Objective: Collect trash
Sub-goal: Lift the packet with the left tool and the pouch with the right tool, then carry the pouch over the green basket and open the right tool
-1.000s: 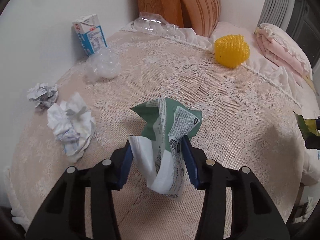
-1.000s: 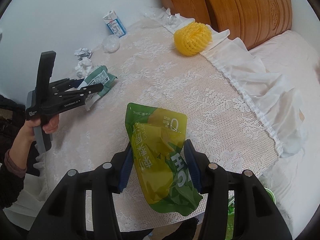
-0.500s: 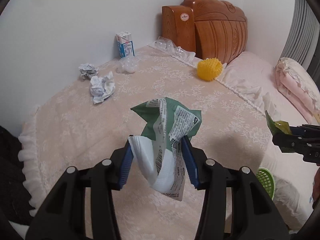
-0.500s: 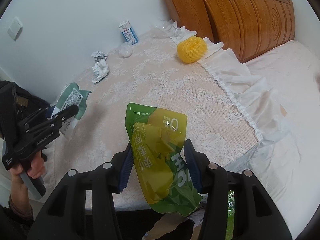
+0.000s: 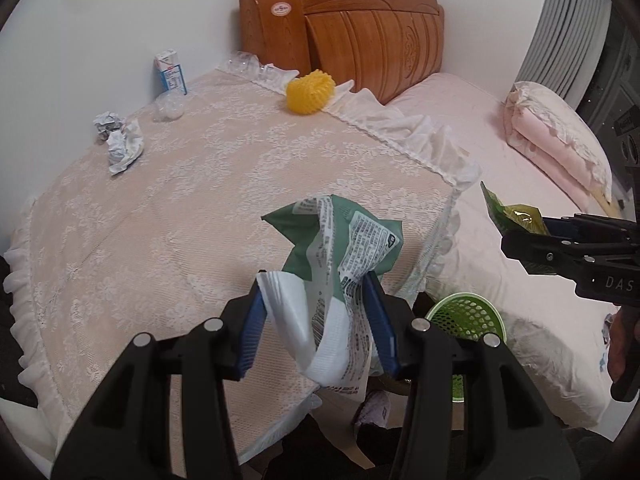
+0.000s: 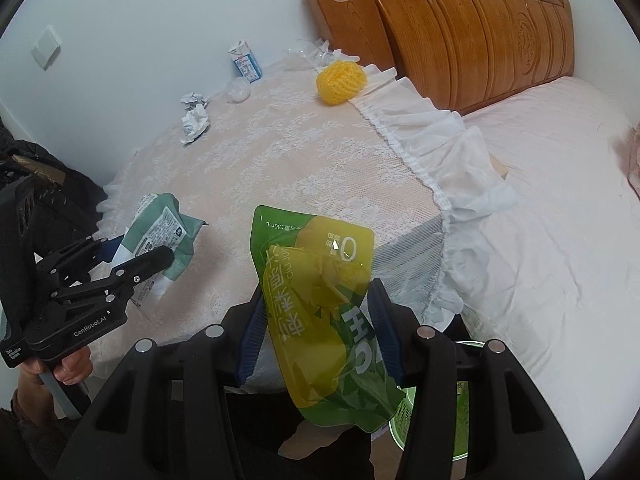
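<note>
Over the near edge of the lace-covered surface, the left tool pinches a crumpled green-and-white printed wrapper between its blue pads, the wrapper sticking up and hanging below the grip. To its right, the right tool is clamped on a green-and-yellow foil pouch, held clear of the surface; in the left wrist view that pouch shows at the right edge above the pink bed sheet. A green mesh plastic basket stands on the floor between the surface and the bed, just below both tools.

Trash left on the surface sits along the far side near the wall: a blue-and-white milk carton standing upright, a crumpled clear plastic cup just in front of it, and two balls of crumpled white paper touching each other further left. A yellow foam fruit net lies at the far corner by the wooden headboard, with clear plastic packaging behind it. A folded pink quilt rests on the bed.
</note>
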